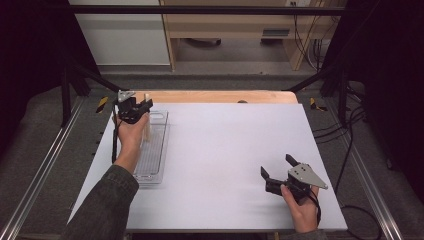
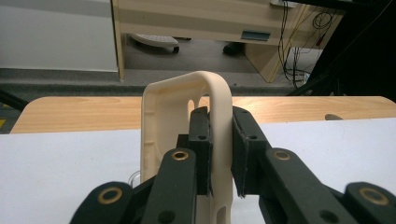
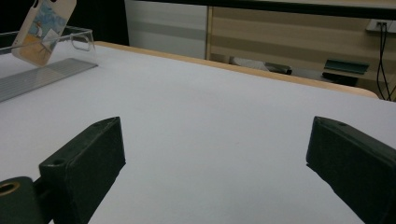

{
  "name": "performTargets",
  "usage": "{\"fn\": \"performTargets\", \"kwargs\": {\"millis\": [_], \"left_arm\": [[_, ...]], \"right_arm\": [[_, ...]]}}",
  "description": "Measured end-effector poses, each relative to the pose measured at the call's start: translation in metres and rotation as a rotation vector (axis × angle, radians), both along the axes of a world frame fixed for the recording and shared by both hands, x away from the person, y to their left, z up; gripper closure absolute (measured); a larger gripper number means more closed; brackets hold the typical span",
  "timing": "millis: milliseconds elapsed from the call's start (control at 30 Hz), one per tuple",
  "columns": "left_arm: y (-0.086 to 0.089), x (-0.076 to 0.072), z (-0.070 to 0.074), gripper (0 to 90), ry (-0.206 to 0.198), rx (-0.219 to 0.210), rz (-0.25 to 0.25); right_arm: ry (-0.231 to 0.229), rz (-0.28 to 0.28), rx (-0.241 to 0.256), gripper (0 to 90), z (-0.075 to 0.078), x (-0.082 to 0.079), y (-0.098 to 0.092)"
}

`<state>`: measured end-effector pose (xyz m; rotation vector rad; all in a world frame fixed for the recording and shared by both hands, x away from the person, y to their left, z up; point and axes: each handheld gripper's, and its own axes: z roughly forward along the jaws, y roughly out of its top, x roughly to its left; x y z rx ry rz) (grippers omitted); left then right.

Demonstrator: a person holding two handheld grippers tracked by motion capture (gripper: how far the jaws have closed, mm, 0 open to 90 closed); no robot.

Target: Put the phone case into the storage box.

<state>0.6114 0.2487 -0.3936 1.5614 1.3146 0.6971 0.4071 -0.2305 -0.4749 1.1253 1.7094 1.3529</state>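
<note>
- between the left gripper point(image 2: 221, 154) jaws: cream phone case point(image 2: 187, 126), pinched on one side wall w/ jaws closed on it; case stands upright, open back facing left in the left gripper view.
- at far left of table, high view: left gripper point(image 1: 134, 109) holds the case point(image 1: 147, 120) edge-on above the far end of the clear tray point(image 1: 161, 150); lower end of case looks to be inside the tray, contact w/ tray floor can't be told.
- at near right of table: right gripper point(image 1: 278, 172) rests low over the white table top point(image 1: 225, 150), jaws spread wide, nothing btwn them point(image 3: 215, 154); well apart from tray.
- from the right gripper view: case point(image 3: 44, 28) shows its printed face, tilted, hanging over tray point(image 3: 70, 46).
- risk 1: grip is on a thin curved wall only; case could pivot or slip out if hand tilts or eases off early.
- risk 2: if released while tilted, case prob. topples flat in tray or clips the tray rim and lands outside.
- risk 3: tray is light and unheld; a push from case or hand may slide it on the smooth top, since right gripper is too far to steady it.
- risk 4: hard squeeze may flex the soft wall.
</note>
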Motion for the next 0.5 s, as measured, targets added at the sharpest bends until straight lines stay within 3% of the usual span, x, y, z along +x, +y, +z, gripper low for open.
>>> {"fn": "performTargets", "kwargs": {"millis": [500], "left_arm": [[-0.0026, 0.0041, -0.0002, 78.9, -0.003, -0.011, 0.0]], "right_arm": [[0.004, 0.001, 0.0, 4.4, -0.0003, 0.0003, -0.0007]]}}
